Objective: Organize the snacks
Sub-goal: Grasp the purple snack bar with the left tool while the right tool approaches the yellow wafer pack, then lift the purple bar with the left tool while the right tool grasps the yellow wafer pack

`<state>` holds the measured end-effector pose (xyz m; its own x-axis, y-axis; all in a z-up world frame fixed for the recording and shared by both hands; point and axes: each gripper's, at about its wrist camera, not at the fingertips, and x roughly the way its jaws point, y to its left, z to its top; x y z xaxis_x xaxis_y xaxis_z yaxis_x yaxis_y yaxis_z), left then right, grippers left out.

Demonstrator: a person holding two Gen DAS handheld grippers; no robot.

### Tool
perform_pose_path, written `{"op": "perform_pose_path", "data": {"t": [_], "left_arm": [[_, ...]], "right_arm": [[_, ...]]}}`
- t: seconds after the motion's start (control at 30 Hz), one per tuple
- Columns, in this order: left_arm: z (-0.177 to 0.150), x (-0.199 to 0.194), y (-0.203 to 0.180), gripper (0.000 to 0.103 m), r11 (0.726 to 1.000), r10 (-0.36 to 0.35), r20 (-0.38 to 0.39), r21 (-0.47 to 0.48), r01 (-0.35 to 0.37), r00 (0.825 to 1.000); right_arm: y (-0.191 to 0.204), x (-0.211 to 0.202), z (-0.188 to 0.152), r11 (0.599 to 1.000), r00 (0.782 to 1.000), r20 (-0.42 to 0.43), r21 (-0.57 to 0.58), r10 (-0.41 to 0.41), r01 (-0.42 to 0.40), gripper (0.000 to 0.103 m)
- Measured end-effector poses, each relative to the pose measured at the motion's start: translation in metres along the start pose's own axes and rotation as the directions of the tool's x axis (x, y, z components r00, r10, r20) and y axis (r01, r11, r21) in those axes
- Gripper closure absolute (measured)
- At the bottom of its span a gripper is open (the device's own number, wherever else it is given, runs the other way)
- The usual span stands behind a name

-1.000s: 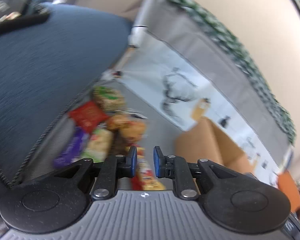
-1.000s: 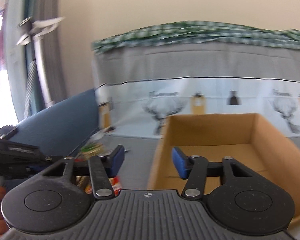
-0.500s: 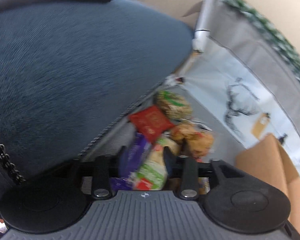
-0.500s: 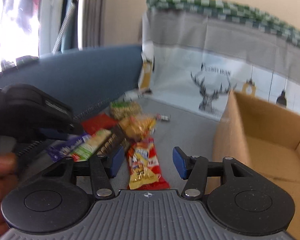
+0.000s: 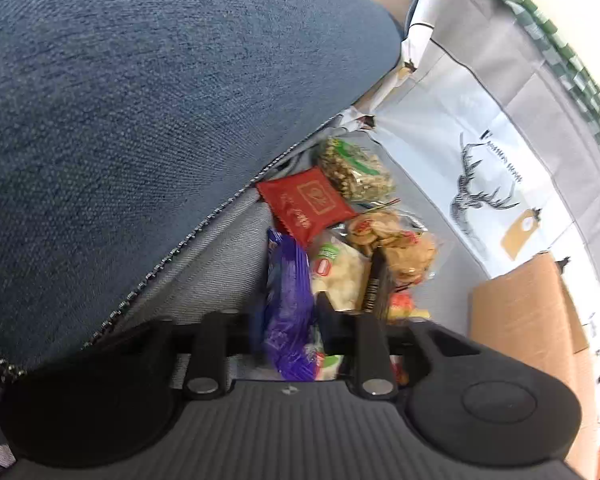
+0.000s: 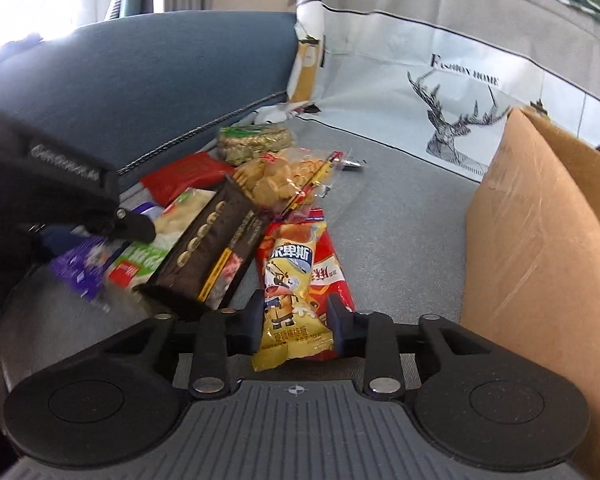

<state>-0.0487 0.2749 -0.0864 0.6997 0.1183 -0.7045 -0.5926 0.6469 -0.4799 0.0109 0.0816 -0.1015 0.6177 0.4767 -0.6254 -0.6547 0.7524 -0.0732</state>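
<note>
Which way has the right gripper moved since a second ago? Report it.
Yes: the right gripper swung away from the brown cardboard box, down over the red-and-yellow snack packet; jaws closing around it.

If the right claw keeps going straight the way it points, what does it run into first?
The red and yellow snack packet, already lying between the closing fingers of the right claw. Past it is bare grey cushion, as far as depth can be judged.

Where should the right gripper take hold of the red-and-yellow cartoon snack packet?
Grip the red-and-yellow snack packet across its narrow width at the yellow near end, coming from the near side along its length. It lies flat, lengthwise, with both long edges free, and the right gripper already straddles it, jaws closing.
</note>
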Motion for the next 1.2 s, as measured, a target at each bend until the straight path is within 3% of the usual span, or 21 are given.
{"op": "perform_pose_path", "data": {"t": [0.27,0.43,0.5,0.63,0.87,1.2], "left_arm": [[-0.002,-0.02,0.009,0.083,0.987,-0.145,-0.042,-0.075,0.141,0.989],[-0.02,-0.031,0.012,0.083,0.959,-0.274,-0.175,-0.129,0.254,0.946],[-0.031,-0.034,0.004,0.083,0.965,-0.26,-0.234,-0.078,0.249,0.937],[-0.044,-0.033,-0.009,0.082,0.978,-0.196,-0.287,0.017,0.21,0.938],[-0.05,-0.023,-0.012,0.08,0.986,-0.119,-0.309,0.078,0.15,0.944],[-0.051,-0.015,-0.015,0.077,0.985,-0.112,-0.305,0.09,0.146,0.946]], "right_arm": [[0.013,-0.053,-0.019,0.998,1.0,-0.027,-0.067,0.003,-0.005,0.078],[0.014,-0.067,-0.034,1.0,0.996,-0.086,-0.02,-0.01,0.008,0.077],[0.011,-0.071,-0.037,1.0,0.996,-0.092,0.01,-0.003,0.004,0.077],[0.008,-0.074,-0.04,0.999,0.995,-0.094,0.054,0.016,-0.011,0.074],[0.014,-0.065,-0.044,1.0,0.995,-0.096,0.024,0.005,-0.003,0.059],[0.018,-0.049,-0.045,1.0,0.992,-0.128,0.006,-0.006,0.007,0.056]]}}
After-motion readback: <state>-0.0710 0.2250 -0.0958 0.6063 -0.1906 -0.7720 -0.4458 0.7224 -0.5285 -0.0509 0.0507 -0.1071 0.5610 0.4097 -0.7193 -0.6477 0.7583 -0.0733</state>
